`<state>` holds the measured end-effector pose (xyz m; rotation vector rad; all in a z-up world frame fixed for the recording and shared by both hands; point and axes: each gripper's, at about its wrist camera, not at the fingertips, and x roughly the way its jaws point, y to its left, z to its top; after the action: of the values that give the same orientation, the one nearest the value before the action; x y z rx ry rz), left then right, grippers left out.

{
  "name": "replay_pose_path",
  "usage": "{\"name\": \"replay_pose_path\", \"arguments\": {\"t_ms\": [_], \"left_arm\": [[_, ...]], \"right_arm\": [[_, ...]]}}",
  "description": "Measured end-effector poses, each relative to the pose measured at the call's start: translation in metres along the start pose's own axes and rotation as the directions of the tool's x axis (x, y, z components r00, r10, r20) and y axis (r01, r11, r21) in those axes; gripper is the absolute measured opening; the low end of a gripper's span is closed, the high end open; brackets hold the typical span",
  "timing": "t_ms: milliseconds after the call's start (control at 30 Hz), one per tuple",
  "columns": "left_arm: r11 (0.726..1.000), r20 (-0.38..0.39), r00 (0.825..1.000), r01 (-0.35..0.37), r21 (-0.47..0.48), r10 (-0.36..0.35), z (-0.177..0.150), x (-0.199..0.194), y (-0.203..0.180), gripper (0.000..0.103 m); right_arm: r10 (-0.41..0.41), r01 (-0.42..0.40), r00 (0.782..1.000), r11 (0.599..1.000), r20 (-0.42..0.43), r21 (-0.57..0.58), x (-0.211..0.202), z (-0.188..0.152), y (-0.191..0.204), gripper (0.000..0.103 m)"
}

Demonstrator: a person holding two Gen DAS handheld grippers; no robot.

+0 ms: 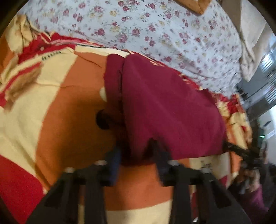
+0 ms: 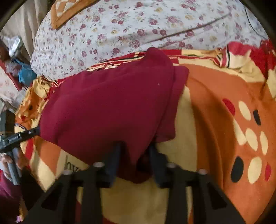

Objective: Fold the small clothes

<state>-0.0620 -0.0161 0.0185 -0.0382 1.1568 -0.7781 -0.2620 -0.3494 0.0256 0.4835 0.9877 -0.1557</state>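
Note:
A maroon garment (image 1: 163,103) lies folded over on an orange, cream and red blanket (image 1: 60,96). My left gripper (image 1: 136,151) has its fingers around the garment's near left corner, cloth bunched between them. The right gripper's tip shows in the left wrist view at the garment's right edge (image 1: 231,146). In the right wrist view the same garment (image 2: 110,106) fills the middle. My right gripper (image 2: 134,151) is closed on its near right corner, the cloth drooping between the fingers. The left gripper (image 2: 25,134) touches the garment's left edge there.
A white floral sheet (image 1: 155,34) covers the bed behind the blanket (image 2: 215,106). An orange-bordered cushion (image 2: 67,12) lies at the back. Clutter (image 2: 15,69) sits off the bed's left side. The view is blurred.

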Motion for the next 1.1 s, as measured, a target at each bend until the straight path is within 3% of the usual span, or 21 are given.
{"name": "replay_pose_path", "arguments": {"t_ms": [33, 133, 267, 400, 467, 600, 667, 733, 767, 900, 1033, 1067, 1100], "left_arm": [[1.000, 0.003, 1.000, -0.002, 0.000, 0.002, 0.000, 0.000, 0.000, 0.009], [1.000, 0.013, 1.000, -0.006, -0.007, 0.006, -0.001, -0.008, 0.004, 0.000], [1.000, 0.008, 1.000, -0.027, -0.002, 0.027, -0.013, -0.007, 0.008, 0.000], [0.999, 0.008, 0.999, -0.031, -0.031, 0.031, -0.015, -0.005, 0.010, 0.000], [0.999, 0.016, 0.999, -0.032, -0.029, 0.033, -0.013, -0.013, 0.007, 0.000], [0.992, 0.072, 0.991, -0.120, 0.043, 0.116, -0.005, -0.030, -0.009, 0.004], [0.989, 0.103, 0.986, -0.137, 0.063, 0.130, 0.004, -0.034, -0.017, 0.012], [0.990, 0.122, 0.985, -0.126, 0.058, 0.119, 0.017, -0.032, -0.024, 0.015], [0.991, 0.125, 0.985, -0.123, 0.057, 0.115, 0.024, -0.029, -0.027, 0.017], [0.988, 0.131, 0.981, -0.148, 0.035, 0.142, 0.051, -0.010, -0.027, 0.019], [0.980, 0.111, 0.974, -0.198, -0.001, 0.197, 0.068, 0.016, -0.017, 0.019], [0.977, 0.102, 0.972, -0.213, -0.003, 0.212, 0.069, 0.021, -0.016, 0.019], [0.974, 0.091, 0.970, -0.225, -0.006, 0.224, 0.070, 0.026, -0.015, 0.019]], "right_arm": [[-0.016, 0.017, 1.000, 1.000, 0.015, -0.027, -0.004, 0.000, 0.004, 0.014], [-0.034, 0.037, 0.998, 0.998, 0.053, -0.057, -0.025, 0.001, 0.008, 0.010], [-0.070, 0.075, 0.995, 0.995, 0.076, -0.069, -0.047, 0.000, 0.002, 0.007], [-0.103, 0.103, 0.995, 0.993, 0.007, -0.053, -0.026, -0.012, -0.007, 0.007], [-0.088, 0.088, 0.996, 0.995, 0.011, -0.038, -0.028, -0.011, -0.008, 0.008], [-0.106, 0.106, 0.992, 0.994, 0.067, -0.007, -0.051, 0.003, -0.007, 0.035], [-0.098, 0.100, 0.989, 0.995, 0.109, -0.012, -0.058, 0.020, -0.004, 0.046], [-0.123, 0.124, 0.983, 0.992, 0.138, 0.002, -0.053, 0.042, -0.003, 0.078], [-0.133, 0.134, 0.979, 0.991, 0.153, 0.004, -0.048, 0.054, -0.004, 0.080], [-0.210, 0.211, 0.966, 0.977, 0.149, 0.005, -0.009, 0.106, -0.012, 0.080], [-0.204, 0.209, 0.971, 0.978, 0.124, -0.025, 0.033, 0.142, -0.015, 0.076], [-0.209, 0.215, 0.971, 0.975, 0.115, -0.046, 0.042, 0.148, -0.014, 0.070], [-0.218, 0.225, 0.971, 0.971, 0.099, -0.075, 0.051, 0.151, -0.011, 0.034]]}}
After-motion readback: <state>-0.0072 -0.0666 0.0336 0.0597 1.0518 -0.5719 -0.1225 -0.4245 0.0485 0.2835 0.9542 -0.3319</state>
